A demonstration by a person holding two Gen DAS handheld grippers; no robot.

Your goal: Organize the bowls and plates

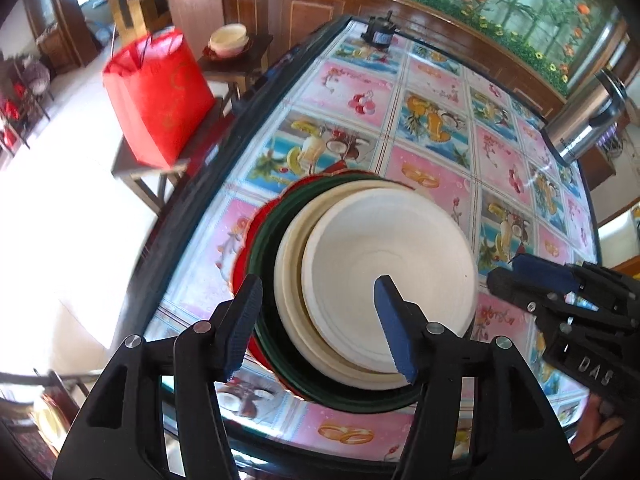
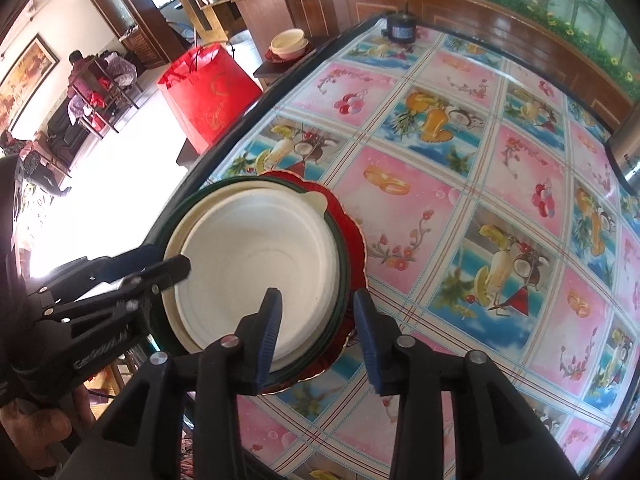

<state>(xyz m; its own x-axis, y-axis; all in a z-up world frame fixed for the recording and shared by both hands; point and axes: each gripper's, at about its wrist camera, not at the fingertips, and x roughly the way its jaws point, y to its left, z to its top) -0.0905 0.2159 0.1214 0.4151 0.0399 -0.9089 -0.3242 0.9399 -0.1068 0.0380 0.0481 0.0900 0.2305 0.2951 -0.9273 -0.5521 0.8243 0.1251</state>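
Plates and bowls sit in one stack near the table's left edge. At the bottom is a red plate (image 2: 354,236) with a wavy rim. On it sits a dark green plate (image 1: 272,240). Inside that is a cream bowl (image 1: 290,276), and a white bowl (image 1: 384,256) rests on top.

Far to the left, past the table, a red bag (image 1: 158,92) stands on a dark wooden stool (image 1: 132,168). Behind it, on another small stand, are more bowls (image 1: 229,40) in cream and white, piled on a red dish.

The left gripper (image 1: 318,320) has its two fingers wide apart. One blue pad is outside the stack's left rim and the other is over the white bowl, so the rims of the stack lie between them. I cannot tell if either pad touches anything.

The table (image 2: 460,200) has a bright cloth with squares of fruit, drinks and gold rings.

The right gripper (image 2: 318,330) is on the right side of the stack. Its fingers are apart too. One is over the white bowl and the other is outside the green and red rims. It is not squeezing anything.

At the far end of the table stands a small black thing (image 1: 378,34) with a blue label. On the right edge stands a shiny steel flask (image 1: 586,120).
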